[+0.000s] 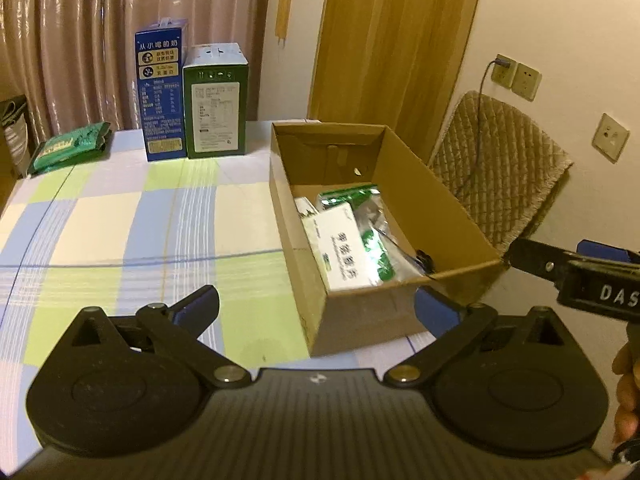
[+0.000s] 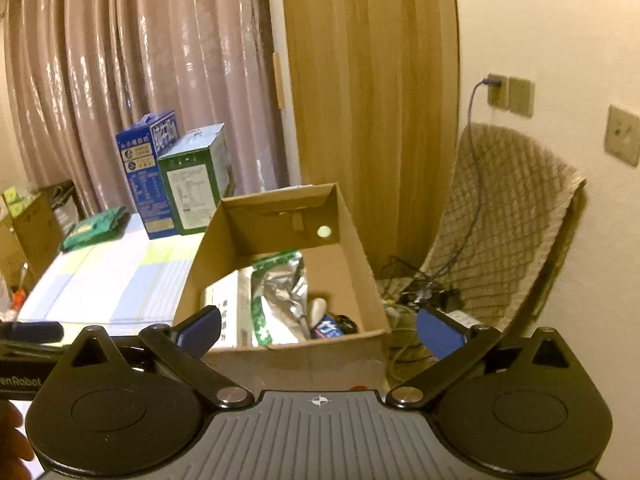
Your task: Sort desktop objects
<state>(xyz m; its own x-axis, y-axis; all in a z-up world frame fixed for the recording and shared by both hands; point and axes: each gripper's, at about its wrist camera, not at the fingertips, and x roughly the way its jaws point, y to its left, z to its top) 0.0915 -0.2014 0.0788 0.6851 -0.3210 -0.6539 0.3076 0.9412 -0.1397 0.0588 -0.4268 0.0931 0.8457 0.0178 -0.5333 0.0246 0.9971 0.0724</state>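
Two grippers, jaws spread wide and holding nothing: the left gripper (image 1: 316, 308) hovers above the checked tablecloth (image 1: 120, 232) before the cardboard box (image 1: 304, 280); the right gripper (image 2: 318, 330) faces the box's near wall. Inside lie a white carton (image 1: 340, 248) and green-and-silver pouches (image 2: 280, 280). Behind stand a blue carton (image 1: 162, 96) and a green carton (image 1: 216, 108), with a green packet (image 1: 72, 146) far left.

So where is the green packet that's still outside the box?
In the left wrist view, the green packet lies at the table's far left corner, left of the blue carton, apart from it.
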